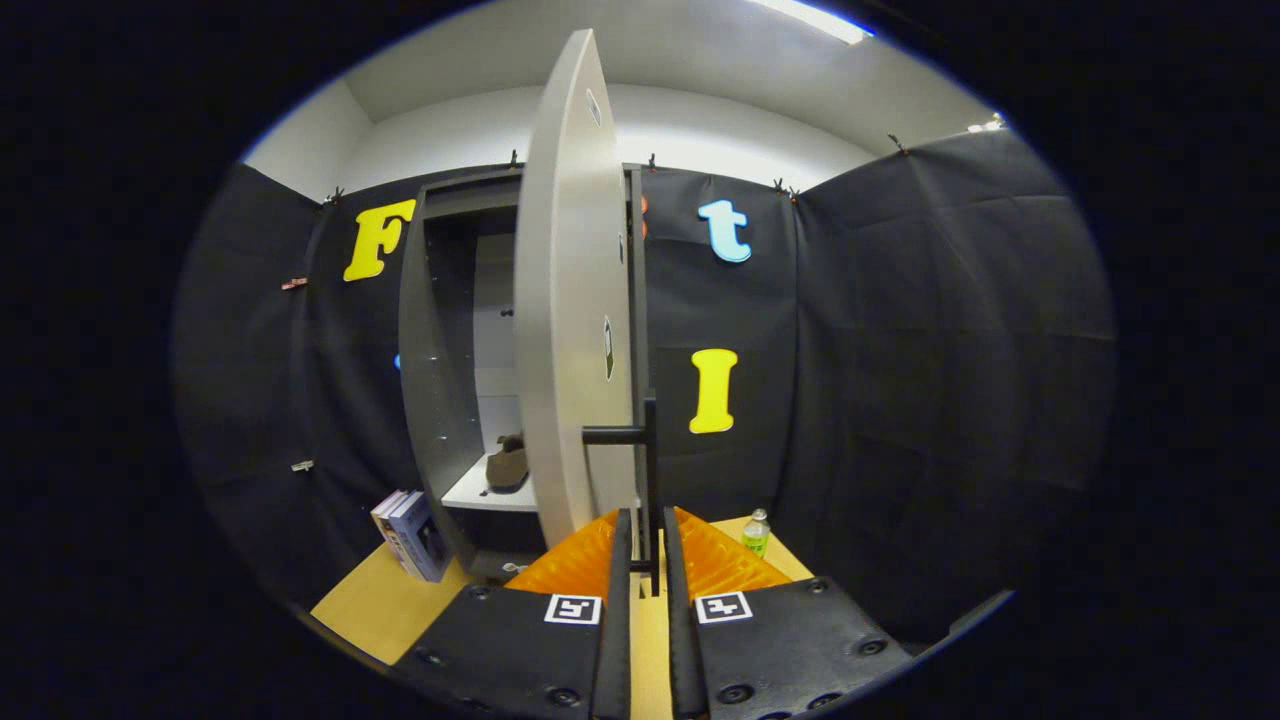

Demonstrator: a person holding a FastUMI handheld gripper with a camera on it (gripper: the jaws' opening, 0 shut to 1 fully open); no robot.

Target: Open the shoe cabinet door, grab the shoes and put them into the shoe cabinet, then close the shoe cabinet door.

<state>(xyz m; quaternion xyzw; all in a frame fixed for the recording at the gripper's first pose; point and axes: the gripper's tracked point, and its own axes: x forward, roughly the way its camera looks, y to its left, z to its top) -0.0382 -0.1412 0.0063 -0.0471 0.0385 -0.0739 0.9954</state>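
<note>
Since a brown shoe (507,463) sits on the cabinet shelf:
Door: tall grey panel (572,300) swung edge-on, ready for closing.
Gripper (648,545): orange fingers clamped on the thin black bar handle (651,480), steering it.

No legible text or labels

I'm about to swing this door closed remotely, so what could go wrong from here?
1. The gripper holds only the thin black handle bar near its lower end; it could slip out partway through the swing.
2. The cabinet door stands wide open, edge-on; a fast push could slam it shut.
3. The books lean beside the cabinet base; I can't tell whether they clear the door's sweep.
</note>
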